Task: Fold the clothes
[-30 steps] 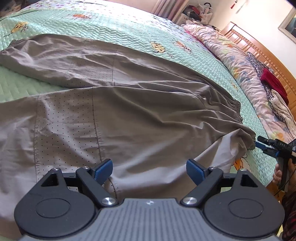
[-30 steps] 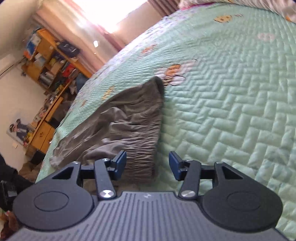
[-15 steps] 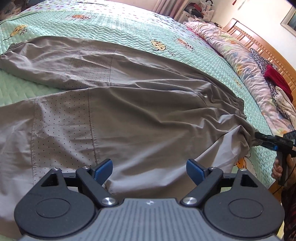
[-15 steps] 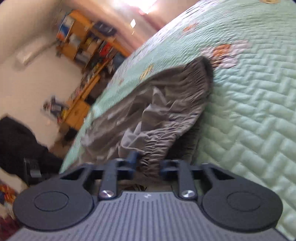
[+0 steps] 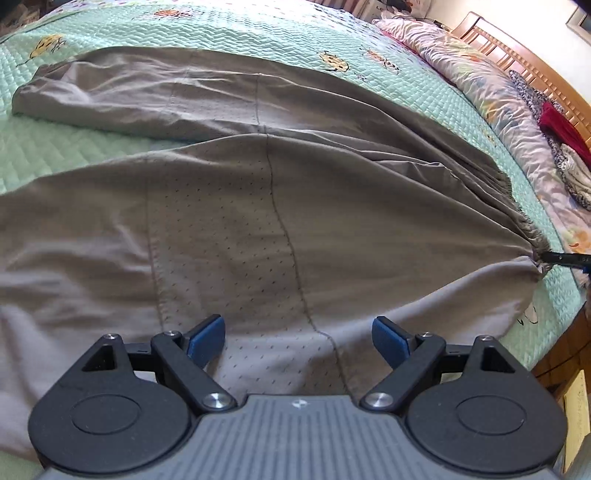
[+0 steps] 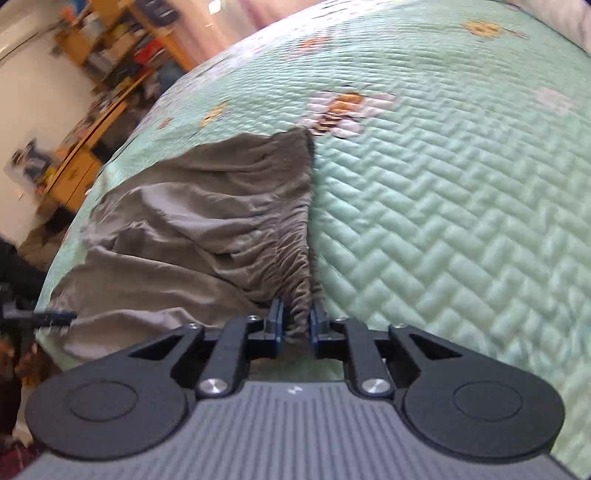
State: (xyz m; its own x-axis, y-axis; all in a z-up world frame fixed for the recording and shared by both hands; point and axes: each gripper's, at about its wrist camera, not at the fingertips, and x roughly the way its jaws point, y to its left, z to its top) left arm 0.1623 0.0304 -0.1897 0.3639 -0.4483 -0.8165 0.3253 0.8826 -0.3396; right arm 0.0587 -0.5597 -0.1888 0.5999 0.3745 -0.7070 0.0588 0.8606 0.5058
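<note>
Setting: a bedroom in a home. A wide bed carries a mint-green quilted bedspread (image 5: 258, 33) printed with bees and ladybirds. A wooden slatted headboard (image 5: 517, 55) stands at the far end, with a floral duvet (image 5: 480, 85) bunched along it. Cluttered wooden shelving (image 6: 110, 40) lines a white wall.

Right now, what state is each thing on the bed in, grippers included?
Grey trousers: spread flat on the quilt, unfolded.
Elastic waistband: bunched, pinched at one end.
Right gripper: shut on the waistband; its jaws have just been closing.
Left gripper: open above the trousers, holding nothing.
Quilt: laid flat.
</note>
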